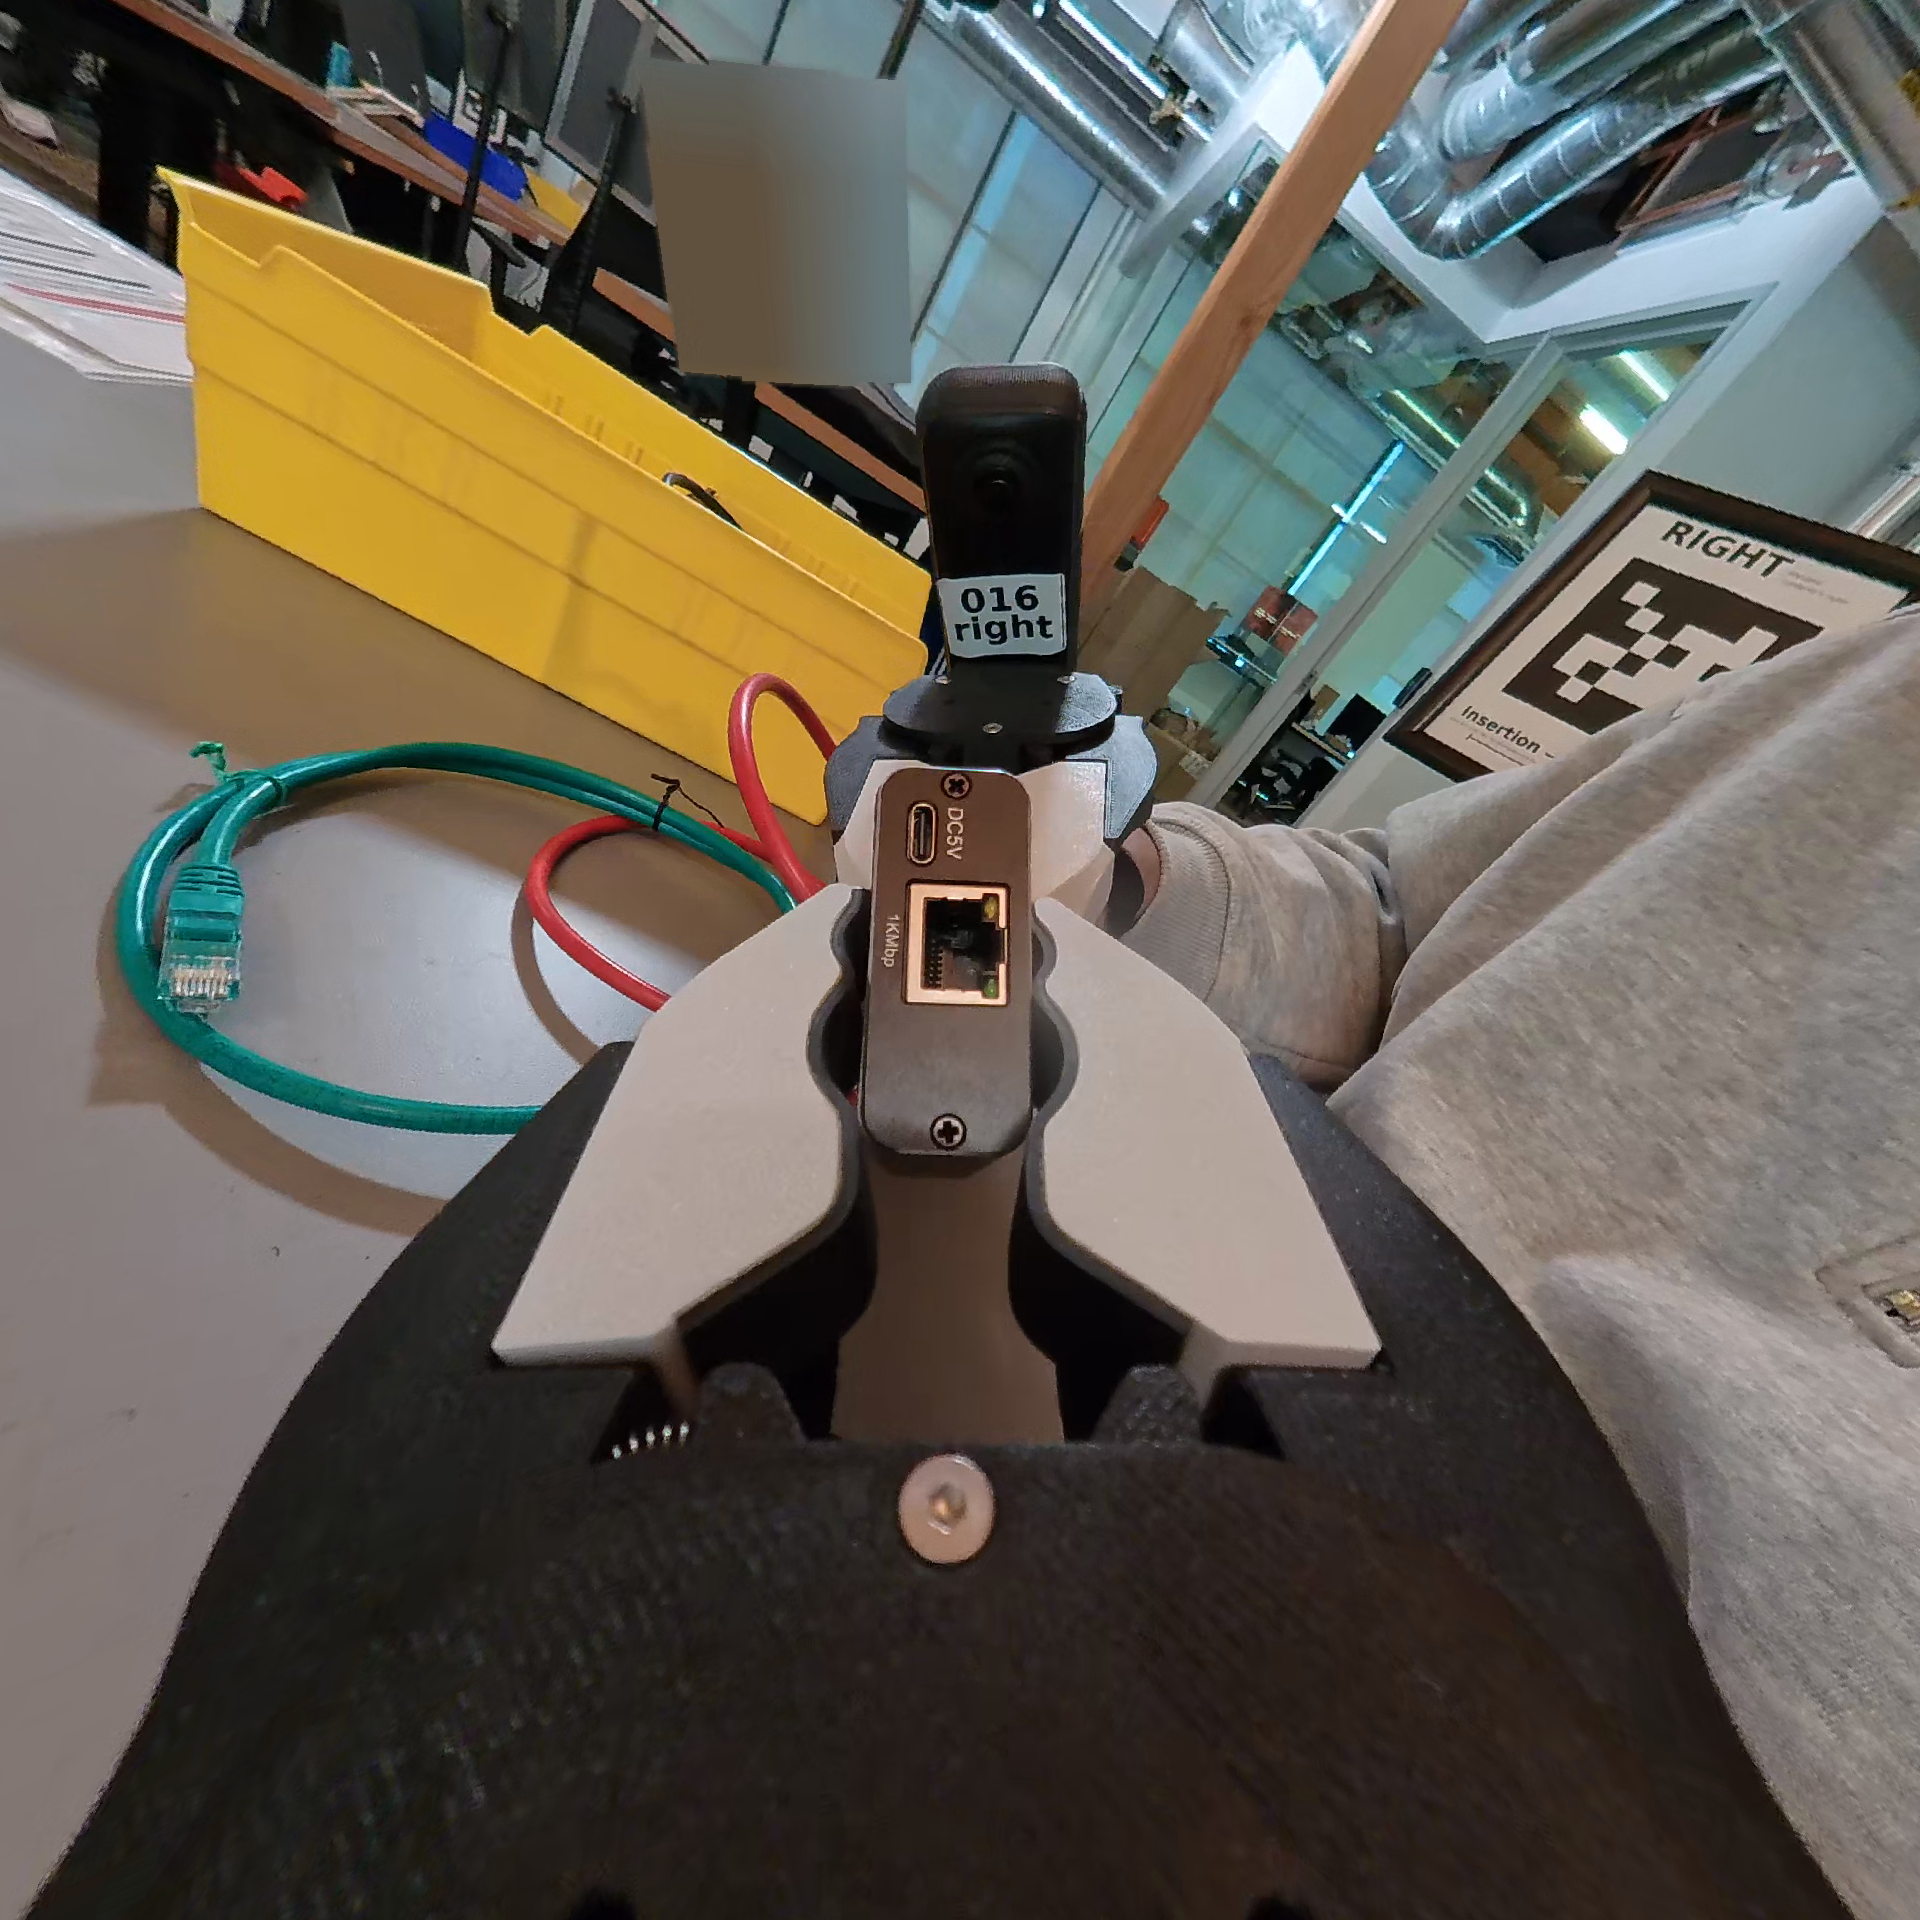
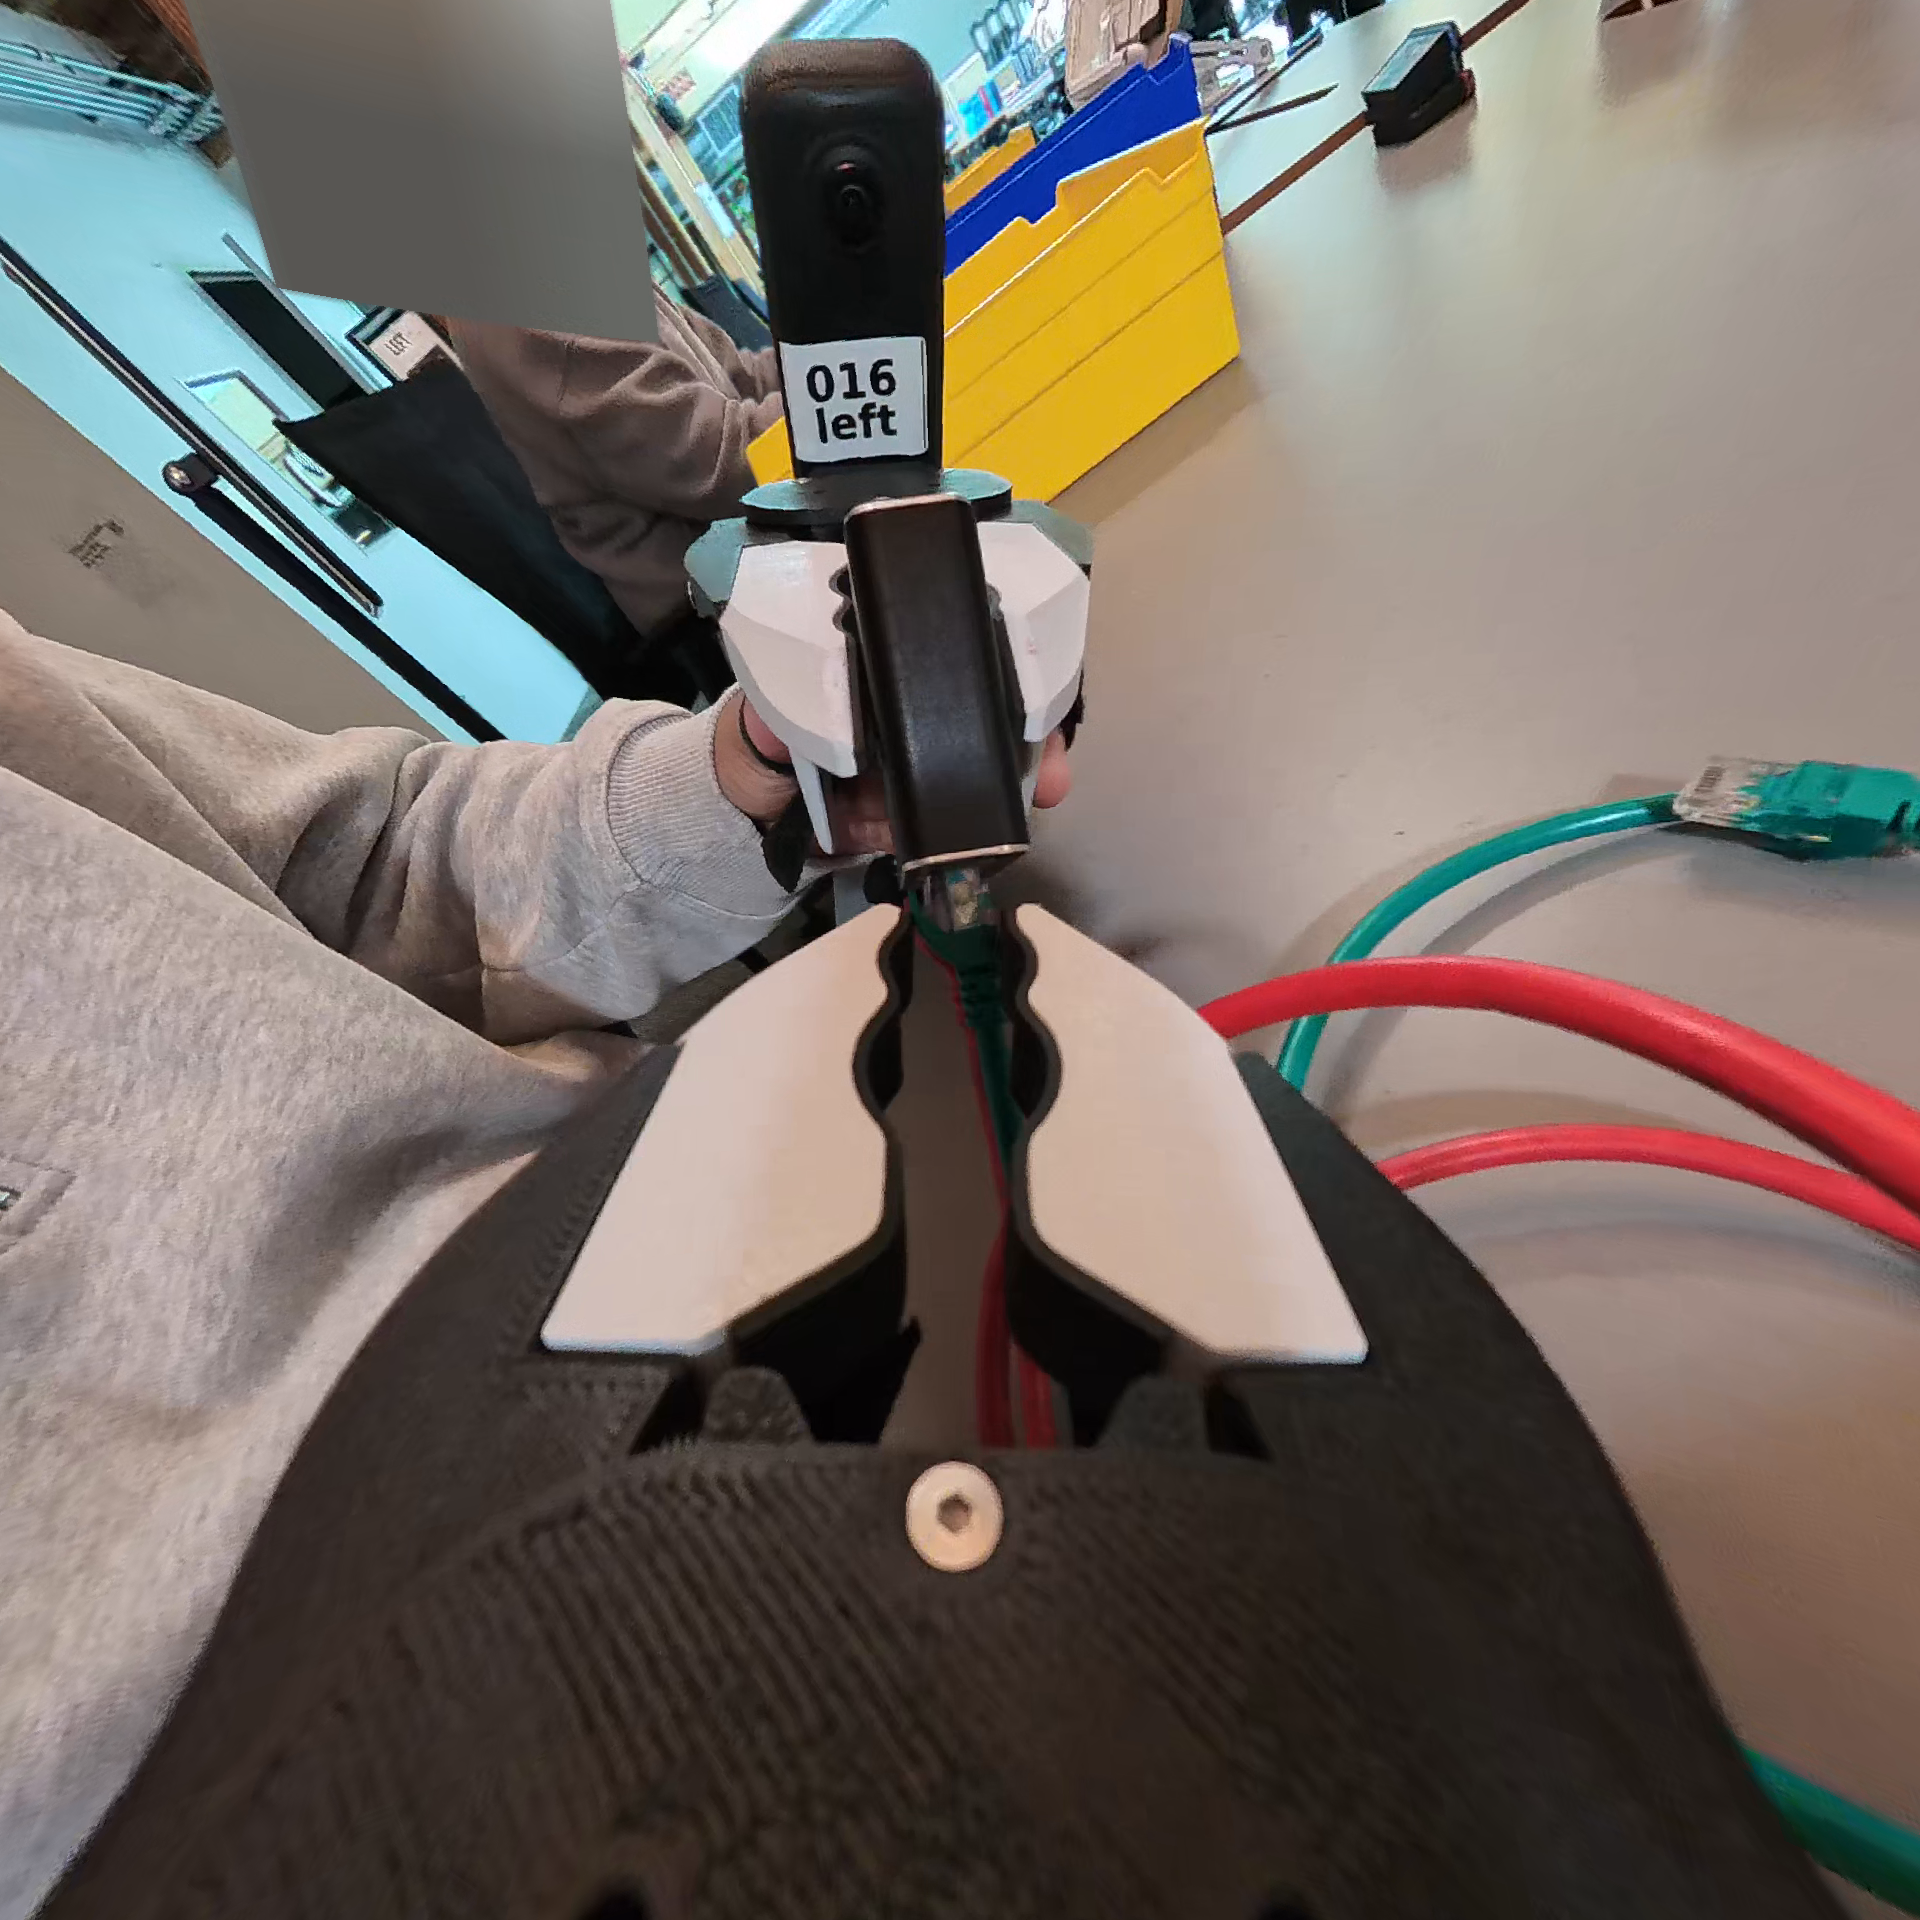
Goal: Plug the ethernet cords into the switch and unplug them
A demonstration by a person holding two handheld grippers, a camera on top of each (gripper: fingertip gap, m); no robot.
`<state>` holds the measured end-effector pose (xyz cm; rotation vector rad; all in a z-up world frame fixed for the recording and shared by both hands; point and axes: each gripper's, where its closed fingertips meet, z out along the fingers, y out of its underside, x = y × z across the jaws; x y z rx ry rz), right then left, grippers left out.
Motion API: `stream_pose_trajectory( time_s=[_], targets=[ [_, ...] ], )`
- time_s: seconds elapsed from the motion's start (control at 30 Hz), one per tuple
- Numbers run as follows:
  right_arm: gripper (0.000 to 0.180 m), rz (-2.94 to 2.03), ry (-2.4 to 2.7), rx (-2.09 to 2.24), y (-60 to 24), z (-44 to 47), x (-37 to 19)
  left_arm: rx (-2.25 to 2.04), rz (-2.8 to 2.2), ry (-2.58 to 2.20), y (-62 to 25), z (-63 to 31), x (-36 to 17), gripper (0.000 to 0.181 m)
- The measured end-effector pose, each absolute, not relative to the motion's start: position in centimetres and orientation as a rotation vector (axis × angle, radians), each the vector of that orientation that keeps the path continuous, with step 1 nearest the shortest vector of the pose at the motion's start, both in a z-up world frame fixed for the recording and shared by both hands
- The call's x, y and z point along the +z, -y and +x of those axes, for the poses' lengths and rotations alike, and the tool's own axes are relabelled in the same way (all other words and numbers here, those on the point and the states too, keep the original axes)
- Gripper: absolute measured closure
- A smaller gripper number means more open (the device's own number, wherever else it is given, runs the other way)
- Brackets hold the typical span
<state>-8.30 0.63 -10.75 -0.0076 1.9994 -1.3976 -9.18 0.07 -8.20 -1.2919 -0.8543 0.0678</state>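
Dark metal, small and rigid, the switch [image 1: 945, 966] is pinched across its narrow sides in my left tool [image 1: 940, 997], held up clear of the tabletop [image 1: 208, 1299] with 1 empty port facing my left camera. I judge it light but smooth-sided, so it could twist in the grip if I push off-axis. My right tool [image 2: 956, 935] is closed narrowly around a green cord [image 2: 982, 997] just behind its clear plug [image 2: 961, 894], which sits at the switch's far end; whether it has fully latched I cannot tell. The plug is brittle at its clip and the cord is springy, so the boot is where I would grip. The cord's other plug [image 1: 203, 935] lies loose on the tabletop beside a red cord [image 1: 582, 935]. The 2 tools point straight at each other, my sleeves level behind them.
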Motion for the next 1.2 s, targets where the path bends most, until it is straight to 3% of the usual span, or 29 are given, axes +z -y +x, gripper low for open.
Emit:
stream_pose_trajectory(
  time_s=[0.33, 0.4, 1.2],
  targets=[
    [0.156, 0.046, -1.913, -1.358, -0.60, -8.13, -10.48, 0.035, -1.278, 0.853, -0.27, -9.15, -8.39, 0.155],
    [0.164, 0.044, -1.921, -1.366, -0.64, -8.30, -10.48, 0.035, -1.273, 0.855, -0.34, -9.19, -8.31, 0.155],
    [0.164, -0.079, -2.067, -1.426, -0.71, -8.16, -11.12, 0.004, -1.244, 0.880, -0.34, -9.37, -8.61, 0.155]
  ],
)
